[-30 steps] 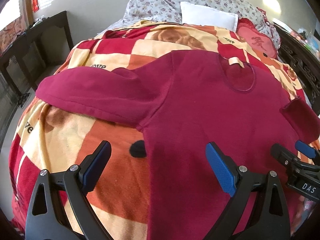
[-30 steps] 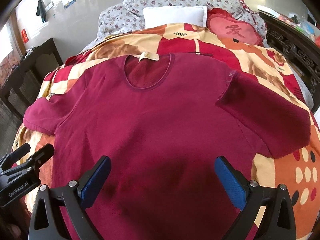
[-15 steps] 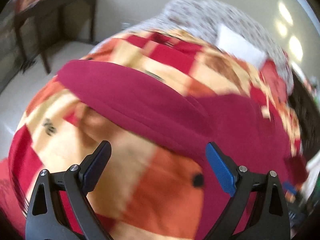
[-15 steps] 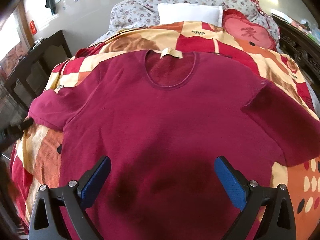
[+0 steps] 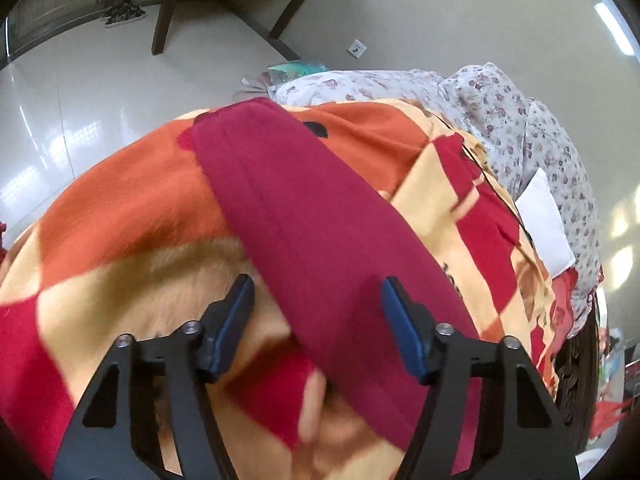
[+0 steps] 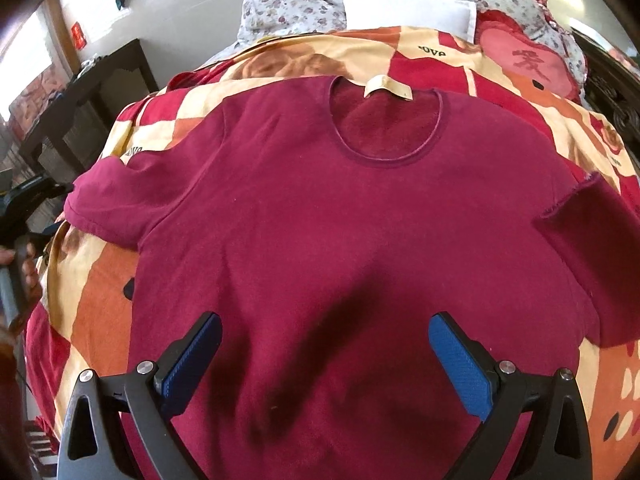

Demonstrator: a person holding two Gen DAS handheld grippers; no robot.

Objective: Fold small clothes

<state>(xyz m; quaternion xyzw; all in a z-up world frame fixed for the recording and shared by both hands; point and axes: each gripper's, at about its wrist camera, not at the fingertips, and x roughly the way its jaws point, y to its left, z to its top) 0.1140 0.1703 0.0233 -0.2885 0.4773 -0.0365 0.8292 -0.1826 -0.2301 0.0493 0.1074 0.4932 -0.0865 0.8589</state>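
Left gripper (image 5: 316,308) straddles the blurred sleeve (image 5: 320,216), its jaws just narrowing yet not pinching; right gripper (image 6: 324,344) hangs spread above the shirt (image 6: 340,220) flat on the blanket (image 6: 92,280); hem cut off below.

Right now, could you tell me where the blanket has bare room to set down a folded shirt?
Bare blanket lies below the shirt's left sleeve, and a strip between the collar and white pillow. The shirt crowds the middle.
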